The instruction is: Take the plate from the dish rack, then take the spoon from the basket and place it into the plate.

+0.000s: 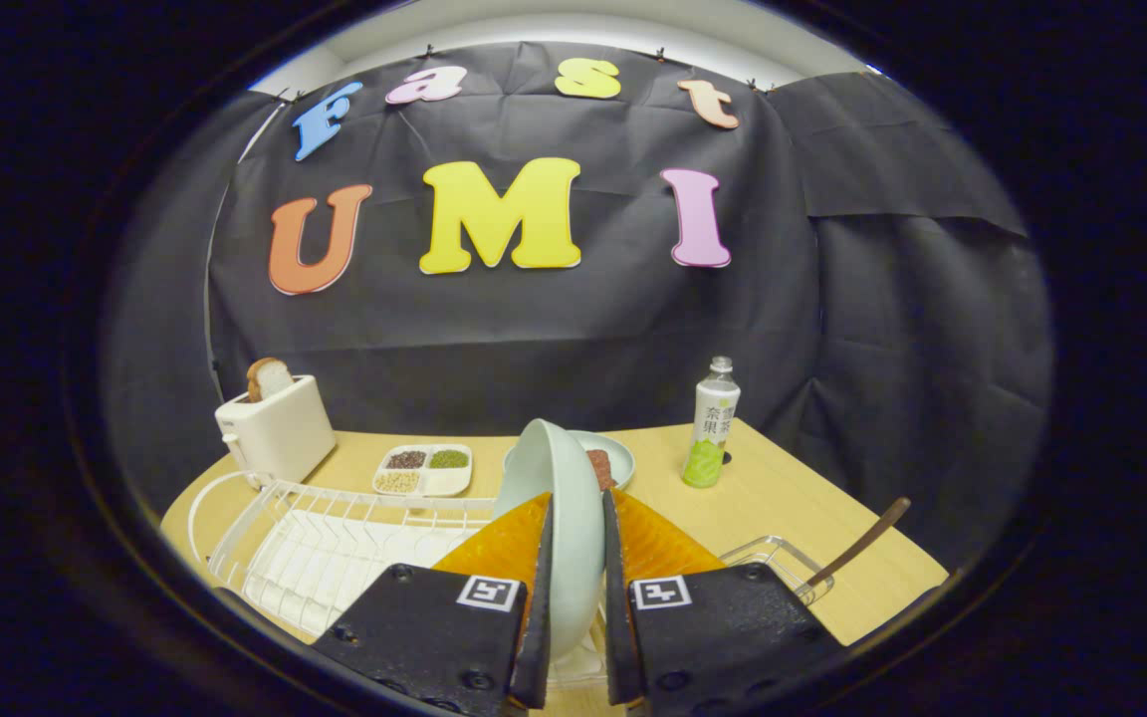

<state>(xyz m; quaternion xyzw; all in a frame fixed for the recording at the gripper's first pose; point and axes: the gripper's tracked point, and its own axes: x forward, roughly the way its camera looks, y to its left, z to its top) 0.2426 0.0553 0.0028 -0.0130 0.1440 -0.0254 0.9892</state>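
Our gripper (pixel 578 558) pinches the plate (pixel 562 518) edge-on between both fingers, since it stood upright in the dish rack (pixel 325 543).

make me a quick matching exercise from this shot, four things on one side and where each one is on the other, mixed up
Things
1. plate
2. toaster
3. bottle
4. spoon

Places
A. upright on the table, beyond the tool's right finger
B. handle sticking up out of the wire basket
C. held on edge between the tool's two fingers, above the dish rack
D. at the table's far left, behind the dish rack, a slice of bread in its slot

Pairs: 1-C, 2-D, 3-A, 4-B
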